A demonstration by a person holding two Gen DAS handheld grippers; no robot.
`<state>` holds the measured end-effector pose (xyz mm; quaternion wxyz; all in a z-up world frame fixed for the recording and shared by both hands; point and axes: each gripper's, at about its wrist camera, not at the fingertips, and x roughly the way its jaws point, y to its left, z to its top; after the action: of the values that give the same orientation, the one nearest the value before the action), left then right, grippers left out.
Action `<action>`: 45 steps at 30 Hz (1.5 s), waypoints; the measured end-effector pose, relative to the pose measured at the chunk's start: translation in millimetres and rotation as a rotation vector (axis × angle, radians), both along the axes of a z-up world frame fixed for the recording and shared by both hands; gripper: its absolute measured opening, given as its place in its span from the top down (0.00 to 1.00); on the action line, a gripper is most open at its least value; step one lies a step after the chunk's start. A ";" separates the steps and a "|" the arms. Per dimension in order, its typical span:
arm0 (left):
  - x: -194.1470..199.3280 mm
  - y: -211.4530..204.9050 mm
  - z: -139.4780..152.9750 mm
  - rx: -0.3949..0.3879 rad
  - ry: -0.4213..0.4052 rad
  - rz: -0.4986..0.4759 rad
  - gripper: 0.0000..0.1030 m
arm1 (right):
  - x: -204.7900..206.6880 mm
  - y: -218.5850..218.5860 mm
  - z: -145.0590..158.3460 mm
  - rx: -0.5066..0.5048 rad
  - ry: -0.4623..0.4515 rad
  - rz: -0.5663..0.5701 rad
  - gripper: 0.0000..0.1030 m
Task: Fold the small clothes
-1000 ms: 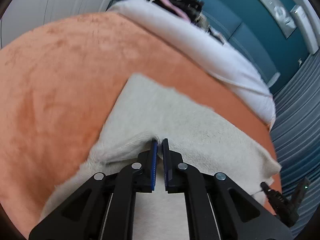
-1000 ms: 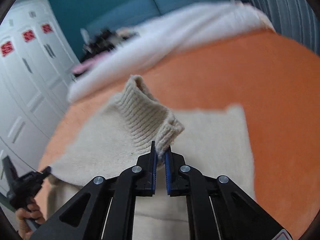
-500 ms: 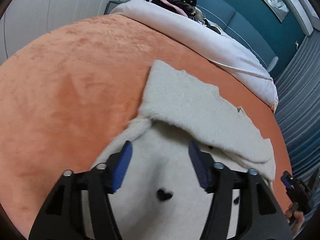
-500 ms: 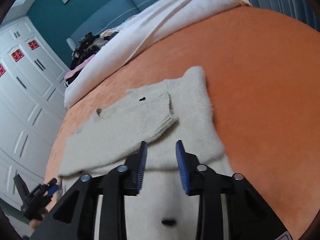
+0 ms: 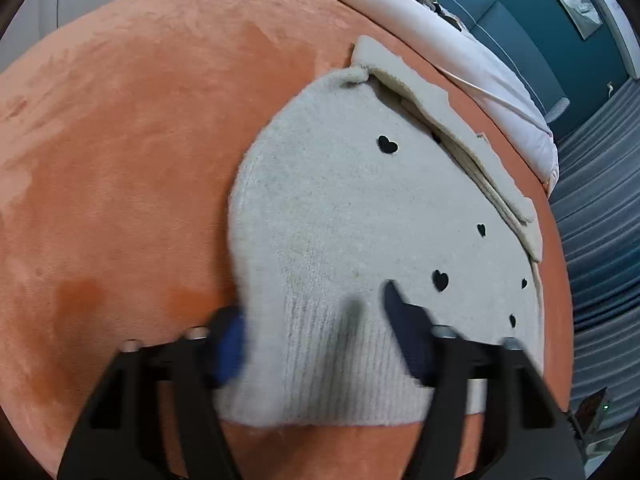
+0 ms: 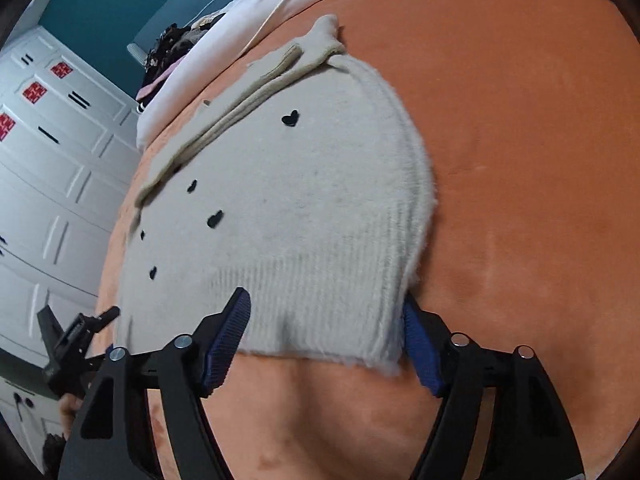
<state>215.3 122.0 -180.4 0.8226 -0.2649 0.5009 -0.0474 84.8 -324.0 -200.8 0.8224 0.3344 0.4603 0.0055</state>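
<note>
Cream knitted small sweater [image 5: 360, 208] with scattered black heart motifs [image 5: 387, 144], lying flat on the orange plush bed cover [image 5: 120, 140]. Far part folded over: layered cream edges stacked along the far side [image 6: 248, 92]. Ribbed hem [image 6: 320, 304] nearest both cameras, its lower edge straight across the cover.

Left tool [image 5: 316, 344]: black frame, blue-padded fingers [image 5: 232, 344], motion-blurred. Fingers straddle the left portion of the ribbed hem, one at the sweater's left edge, the other over the knit. Jaws closing, with hem fabric between them; pads not seen pressing on it.

Right tool [image 6: 324, 340]: black frame, blue ribbed pads [image 6: 228, 332]. Fingers straddle the hem's right corner, one pad over the knit, the other just beside the sweater's right edge. Jaws closing, cloth between them, a gap visible to either side; no grip.

Background: white bedding roll [image 5: 460, 56] along the far side of the orange cover; pile of dark clothes [image 6: 172, 48] beyond it; teal wall [image 5: 540, 20]; white panelled wardrobe doors with red paper squares [image 6: 36, 92]. Left tool also visible at the lower left of the right wrist view, held in a person's hand [image 6: 68, 404].
</note>
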 end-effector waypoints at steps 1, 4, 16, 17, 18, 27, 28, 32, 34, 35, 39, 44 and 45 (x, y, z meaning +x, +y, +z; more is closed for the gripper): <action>6.2 1.3 1.4 -0.055 0.028 0.009 0.89 | 7.3 -0.3 -0.4 0.020 0.023 -0.002 0.89; 0.7 9.5 31.8 -0.101 0.000 0.051 0.92 | 1.6 -5.5 41.4 0.031 -0.070 -0.011 0.90; -189.5 41.2 100.0 -0.011 0.032 -0.126 0.94 | -184.4 -8.0 110.9 -0.035 0.028 0.212 0.93; -211.3 42.7 93.8 0.000 0.070 -0.144 0.94 | -205.6 -2.8 102.8 -0.049 0.083 0.251 0.93; -233.3 43.4 88.4 0.013 0.105 -0.161 0.94 | -226.7 3.0 93.9 -0.047 0.133 0.285 0.93; -300.6 51.5 138.3 0.019 0.092 -0.177 0.94 | -282.6 29.8 149.9 0.071 0.073 0.382 0.93; -283.6 52.2 155.2 -0.002 0.030 -0.166 0.94 | -262.5 21.0 173.8 0.055 -0.028 0.355 0.93; -188.4 41.2 194.2 -0.003 -0.195 -0.161 0.93 | -177.3 -11.8 206.5 0.032 -0.300 0.231 0.93; -138.3 33.3 191.4 0.058 -0.243 -0.121 0.92 | -124.7 -20.7 190.4 -0.001 -0.343 0.166 0.91; -113.7 26.0 181.4 0.063 -0.246 -0.122 0.88 | -98.8 -22.7 172.9 -0.014 -0.342 0.123 0.88; -52.1 5.0 121.6 0.148 -0.158 -0.072 0.57 | -31.5 -24.1 103.0 -0.068 -0.162 -0.014 0.82; -55.7 15.8 105.2 0.139 -0.147 -0.055 0.23 | -49.4 -15.3 101.7 -0.214 -0.200 -0.094 0.29; -55.8 14.0 103.4 0.157 -0.152 -0.060 0.22 | -54.9 -15.0 100.2 -0.244 -0.204 -0.093 0.27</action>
<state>159.5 136.0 -77.0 0.8746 -0.1802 0.4469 -0.0529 29.9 -339.0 -100.6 0.8987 0.2506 0.3558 -0.0547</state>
